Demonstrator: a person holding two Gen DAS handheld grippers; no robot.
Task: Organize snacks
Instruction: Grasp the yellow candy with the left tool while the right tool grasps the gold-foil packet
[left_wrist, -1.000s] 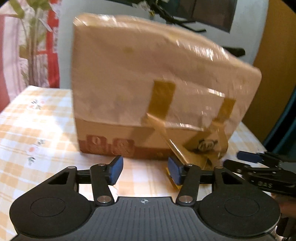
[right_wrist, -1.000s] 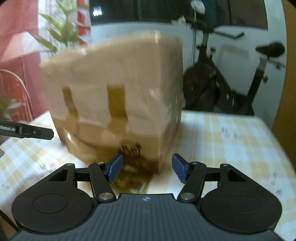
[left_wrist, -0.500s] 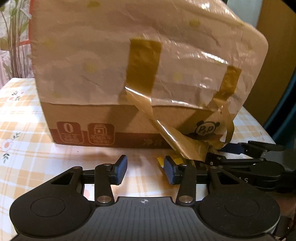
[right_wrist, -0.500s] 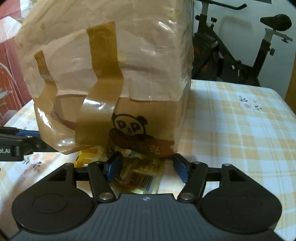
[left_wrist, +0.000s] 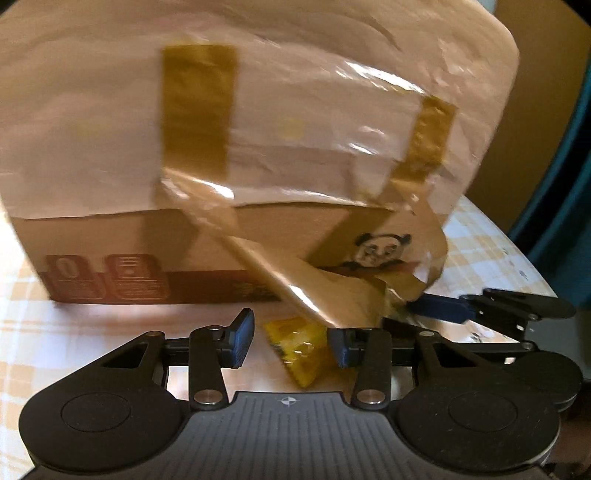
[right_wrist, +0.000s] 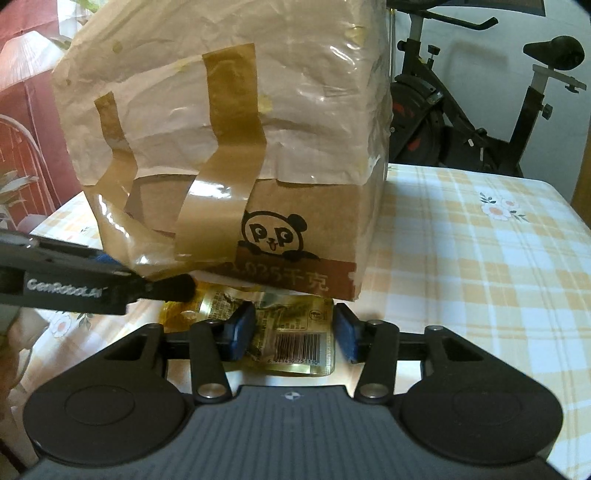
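- My jaws have just been closing around the gold snack packet, not visibly pressing it.
- Far behind stands the taped cardboard box on the checked tabletop.
- The left gripper reaches in from the left.

1. Your cardboard box is matt brown board at the bottom, printed with a dark red band; its upper part is wrapped in pale, crinkled paper.
2. The tape strips across the middle of the frame are glossy brown plastic, and their loose ends catch the light.
3. The snack packet at lower centre is shiny yellow-gold foil, wrinkled.
4. Your right gripper is matt black plastic with ribbed housing, bright metal pins and smooth blue pads.
5. The tablecloth at right looks like smooth checked plastic sheet.
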